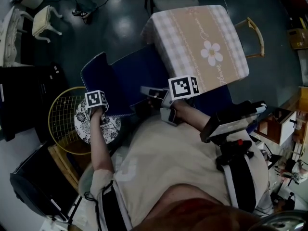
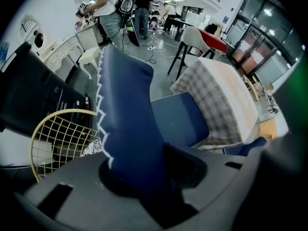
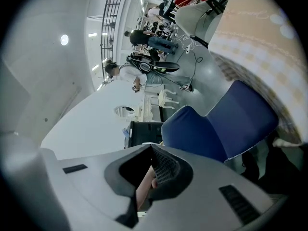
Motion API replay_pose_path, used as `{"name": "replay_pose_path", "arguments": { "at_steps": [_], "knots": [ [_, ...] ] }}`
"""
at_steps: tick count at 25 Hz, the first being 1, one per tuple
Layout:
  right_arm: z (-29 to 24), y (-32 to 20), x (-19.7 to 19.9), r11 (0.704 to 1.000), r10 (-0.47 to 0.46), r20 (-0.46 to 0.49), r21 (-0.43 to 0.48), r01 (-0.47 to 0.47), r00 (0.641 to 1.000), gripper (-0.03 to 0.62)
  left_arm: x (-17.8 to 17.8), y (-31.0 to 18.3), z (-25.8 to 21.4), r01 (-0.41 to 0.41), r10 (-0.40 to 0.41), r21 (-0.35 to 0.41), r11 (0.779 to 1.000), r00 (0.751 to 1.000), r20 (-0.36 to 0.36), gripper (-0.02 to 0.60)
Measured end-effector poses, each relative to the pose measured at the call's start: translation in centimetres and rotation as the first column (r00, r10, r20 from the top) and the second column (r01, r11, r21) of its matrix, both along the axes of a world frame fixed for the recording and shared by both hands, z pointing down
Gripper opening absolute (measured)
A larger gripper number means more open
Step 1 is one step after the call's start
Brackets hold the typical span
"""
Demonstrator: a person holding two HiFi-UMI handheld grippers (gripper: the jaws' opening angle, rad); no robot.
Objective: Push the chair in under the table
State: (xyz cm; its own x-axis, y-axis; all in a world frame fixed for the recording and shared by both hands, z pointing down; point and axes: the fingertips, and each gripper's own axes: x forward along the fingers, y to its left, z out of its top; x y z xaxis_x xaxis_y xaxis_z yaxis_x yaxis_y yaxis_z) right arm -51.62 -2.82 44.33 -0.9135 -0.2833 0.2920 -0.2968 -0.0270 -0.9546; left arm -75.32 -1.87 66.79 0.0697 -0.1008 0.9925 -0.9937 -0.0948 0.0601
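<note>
My left claw (image 2: 144, 177) pinches the blue chair (image 1: 118, 78) at its backrest top; right claw (image 3: 149, 177) pressed together, empty. Desk (image 1: 192, 37) lies upper right of the left claw; I judge the push goes that way.

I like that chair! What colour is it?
The chair is dark blue with white zigzag trim, clearest in the left gripper view.

A big open lab-like hall: beyond the cloth-covered table (image 1: 192, 37), cables (image 2: 153, 53) trail over the grey floor (image 1: 120, 30), people (image 2: 142, 8) stand among desks, and glass doors (image 2: 262, 40) rise behind.
</note>
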Motion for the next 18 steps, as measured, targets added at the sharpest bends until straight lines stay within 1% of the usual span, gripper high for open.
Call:
{"name": "replay_pose_path", "arguments": {
  "at_steps": [3, 8, 12, 18],
  "knots": [
    [0.1, -0.5, 0.4, 1.0, 0.023, -0.006, -0.002, -0.023, 1.0, 0.011, 0.5, -1.1, 0.1, -0.028, 0.028, 0.005, 1.0, 1.0, -0.006, 0.15],
    [0.1, -1.1, 1.0, 0.998, 0.057, -0.006, 0.002, -0.057, 0.998, 0.011, 1.6, -0.9, 0.2, -0.052, 0.052, 0.015, 0.999, 0.999, -0.012, 0.15],
    [0.2, -1.1, 1.0, 0.998, 0.059, -0.005, -0.001, -0.059, 0.998, 0.011, 1.5, -0.6, 0.4, -0.048, 0.048, 0.001, 0.999, 0.999, -0.013, 0.15],
    [0.2, -1.2, 1.0, 0.999, 0.05, -0.007, 0.001, -0.05, 0.999, 0.011, 1.4, -0.7, 0.3, -0.037, 0.037, -0.008, 0.999, 0.999, 0.016, 0.15]
  ]
}}
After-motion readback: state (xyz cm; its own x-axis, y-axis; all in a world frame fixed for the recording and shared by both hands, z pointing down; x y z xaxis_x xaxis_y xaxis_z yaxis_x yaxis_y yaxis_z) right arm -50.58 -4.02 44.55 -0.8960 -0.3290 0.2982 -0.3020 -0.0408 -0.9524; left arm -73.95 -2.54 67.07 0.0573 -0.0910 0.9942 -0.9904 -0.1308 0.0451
